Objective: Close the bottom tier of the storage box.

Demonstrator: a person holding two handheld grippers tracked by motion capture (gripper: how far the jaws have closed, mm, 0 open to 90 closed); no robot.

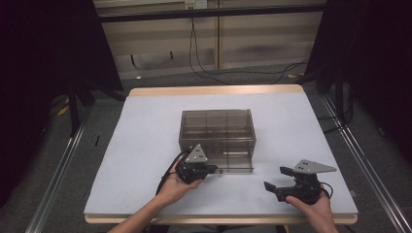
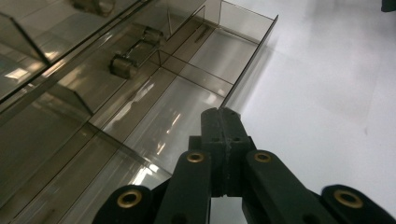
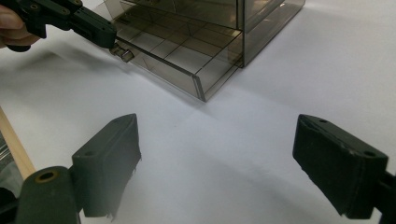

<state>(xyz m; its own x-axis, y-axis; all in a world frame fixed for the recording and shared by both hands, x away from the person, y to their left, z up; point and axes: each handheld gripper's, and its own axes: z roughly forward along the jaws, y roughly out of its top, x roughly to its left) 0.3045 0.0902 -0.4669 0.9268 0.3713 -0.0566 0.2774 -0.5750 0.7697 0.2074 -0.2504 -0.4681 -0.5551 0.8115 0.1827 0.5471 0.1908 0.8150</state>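
White table [image 1: 145, 126] | L claw [image 2: 223, 122] closed by drawer [image 2: 187, 93] | R claw [image 3: 215, 163] wide; knob [image 3: 122, 53] seen

You look down from above, facing twelve o'clock; both gripper views sit low and close, sharing the box [image 1: 217, 138].

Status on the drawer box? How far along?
Done: the bottom drawer of the smoked plastic box stands pulled out, apparently empty. In hand: the left gripper, jaws shut, sits at the drawer front by its handle. Left: right gripper waits open over bare table; nothing loaded yet.
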